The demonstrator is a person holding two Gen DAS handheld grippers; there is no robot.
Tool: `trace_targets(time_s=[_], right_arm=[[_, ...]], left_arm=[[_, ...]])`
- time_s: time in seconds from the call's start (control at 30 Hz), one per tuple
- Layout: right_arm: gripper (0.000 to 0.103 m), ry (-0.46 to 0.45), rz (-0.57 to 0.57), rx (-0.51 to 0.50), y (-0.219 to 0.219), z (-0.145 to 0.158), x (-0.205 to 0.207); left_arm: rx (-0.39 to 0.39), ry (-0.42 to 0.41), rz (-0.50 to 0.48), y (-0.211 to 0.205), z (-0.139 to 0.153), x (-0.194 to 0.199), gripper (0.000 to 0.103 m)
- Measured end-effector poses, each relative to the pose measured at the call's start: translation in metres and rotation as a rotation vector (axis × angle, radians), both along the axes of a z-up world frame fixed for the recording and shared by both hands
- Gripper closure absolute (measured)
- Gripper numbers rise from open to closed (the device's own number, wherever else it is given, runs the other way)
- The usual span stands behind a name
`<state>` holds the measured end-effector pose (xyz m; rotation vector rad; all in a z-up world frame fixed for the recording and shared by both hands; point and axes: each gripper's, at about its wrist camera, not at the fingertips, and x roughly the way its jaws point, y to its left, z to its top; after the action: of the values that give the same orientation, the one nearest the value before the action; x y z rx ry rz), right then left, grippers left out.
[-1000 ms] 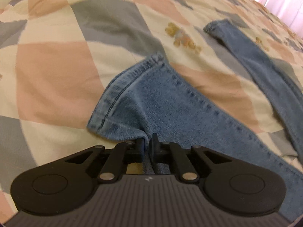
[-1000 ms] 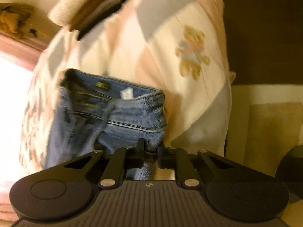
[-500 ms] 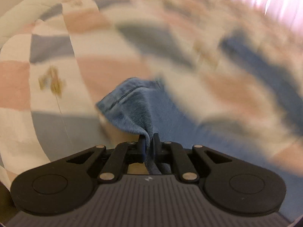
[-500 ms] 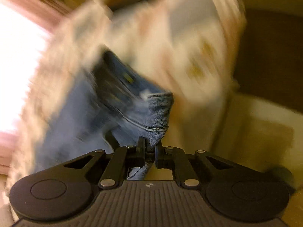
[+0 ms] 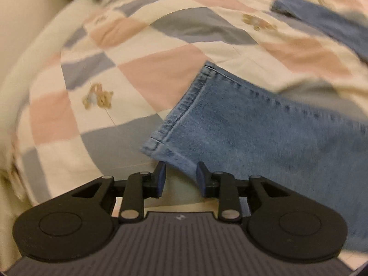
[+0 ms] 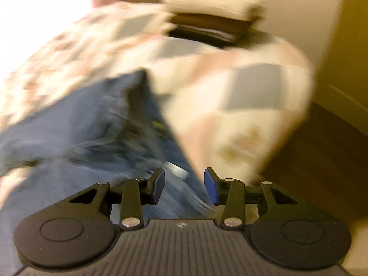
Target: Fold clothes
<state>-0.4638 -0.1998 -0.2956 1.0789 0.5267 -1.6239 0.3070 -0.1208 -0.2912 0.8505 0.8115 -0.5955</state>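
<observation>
Blue jeans point(image 5: 264, 138) spread flat on checked quilt point(image 5: 161, 76); one leg hem near left gripper, second leg point(image 5: 322, 20) well apart, farther up bed. Waist end point(image 6: 103, 124) blurred in right view. Left gripper point(image 5: 180, 179) jaws apart, denim edge between pads, not pinched. Right gripper point(image 6: 184, 184) jaws wide, holding nothing, above waistband. Folded stack point(image 6: 214, 18) at bed's far corner.

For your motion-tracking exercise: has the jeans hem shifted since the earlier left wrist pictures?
Yes. The jeans hem, earlier clamped, now lies flat on the quilt, nearer the quilt's edge, with the left gripper open.
</observation>
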Motion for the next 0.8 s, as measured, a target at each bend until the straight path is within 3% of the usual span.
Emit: trace_targets(time_s=[0.07, 0.17, 0.3, 0.4, 0.43, 0.47, 0.57, 0.7, 0.8], right_arm=[[0.062, -0.045, 0.090, -0.037, -0.019, -0.007, -0.005], [0.062, -0.144, 0.176, -0.063, -0.046, -0.030, -0.020], [0.062, -0.322, 0.204, -0.058, -0.075, -0.069, -0.045], [0.059, -0.418, 0.232, -0.104, -0.087, -0.080, -0.059], [0.060, -0.467, 0.239, -0.107, -0.089, -0.083, -0.063], [0.076, -0.516, 0.262, -0.114, -0.090, -0.085, -0.065], [0.097, -0.499, 0.323, -0.140, -0.079, -0.074, -0.067], [0.100, -0.496, 0.356, -0.235, -0.051, -0.042, -0.065], [0.101, -0.464, 0.446, -0.328, -0.036, -0.003, -0.040]], left_arm=[[0.002, -0.005, -0.028, -0.006, 0.007, -0.015, 0.077], [-0.075, 0.025, -0.125, -0.021, 0.024, -0.053, 0.077], [-0.117, 0.116, -0.355, -0.063, 0.033, -0.128, 0.077], [-0.139, 0.203, -0.494, -0.092, 0.031, -0.175, 0.077], [-0.142, 0.224, -0.531, -0.101, 0.029, -0.189, 0.077], [-0.145, 0.245, -0.566, -0.109, 0.027, -0.203, 0.077], [-0.133, 0.285, -0.614, -0.127, 0.018, -0.229, 0.077], [-0.123, 0.316, -0.640, -0.143, 0.011, -0.253, 0.077], [-0.116, 0.327, -0.644, -0.153, 0.006, -0.263, 0.077]])
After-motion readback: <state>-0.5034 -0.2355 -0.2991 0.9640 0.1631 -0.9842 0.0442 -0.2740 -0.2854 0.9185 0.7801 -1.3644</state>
